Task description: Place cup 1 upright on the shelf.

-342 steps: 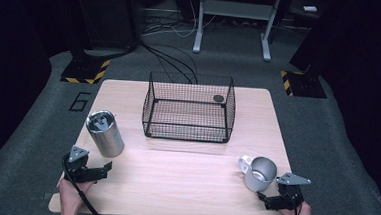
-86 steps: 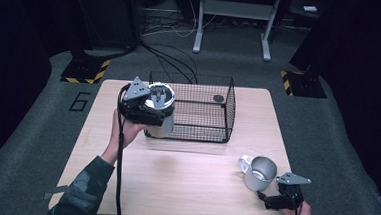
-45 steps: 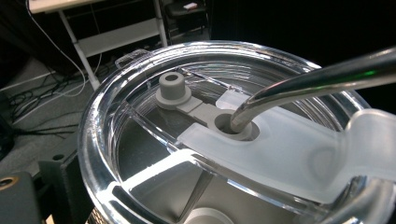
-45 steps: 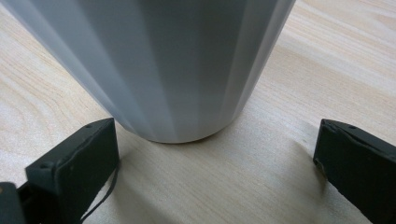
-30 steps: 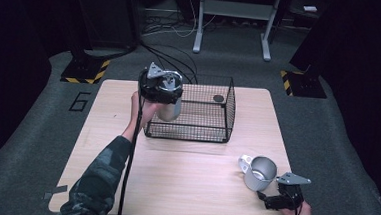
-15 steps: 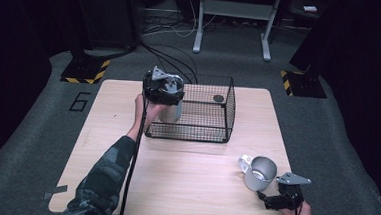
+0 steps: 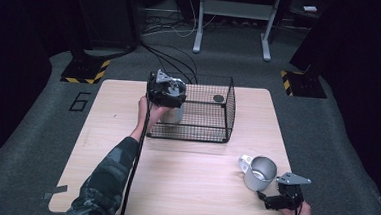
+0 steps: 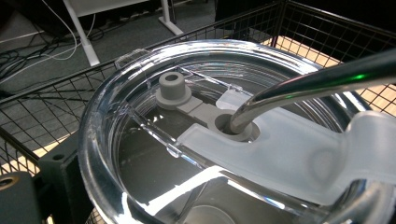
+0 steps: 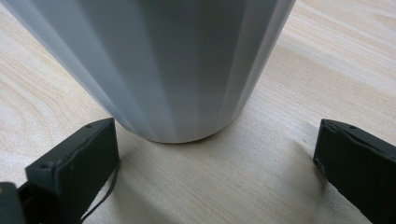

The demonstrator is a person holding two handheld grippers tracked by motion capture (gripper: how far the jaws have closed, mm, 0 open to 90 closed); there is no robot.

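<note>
Two hand-held grippers on record. Left hand-held gripper (image 7: 165, 92): raised at the near-left corner of the wire basket (image 7: 227, 106), jaws pinching a steel tumbler (image 7: 173, 114) near its top. The left gripper view looks straight down on the tumbler's clear lid (image 8: 140, 84), with a grey stopper (image 8: 172, 86) and a metal straw (image 8: 308, 81) running through the lid's opening; basket wires pass close behind and beside it. From the high view the tumbler hangs at the basket's left wall; whether it is fully inside the rim or has reached the basket floor cannot be told.

Right hand-held gripper (image 7: 284, 196): resting low at the near-right corner of the bench (image 7: 193, 188), jaws spread wide and pinching nothing. Its own view shows the two black jaws standing either side of the base of a pale mug (image 9: 159, 65), apart from it. In the high view the same mug (image 7: 260, 173), with its handle turned left, stands upright on the bench just ahead of that gripper.

Other contents: a small dark round item (image 7: 218, 98) lying in the far-right part of the basket.

Progress, as judged: first vessel carried to the basket, not yet released; mug untouched and apparently next, so roughly half remains.
</note>
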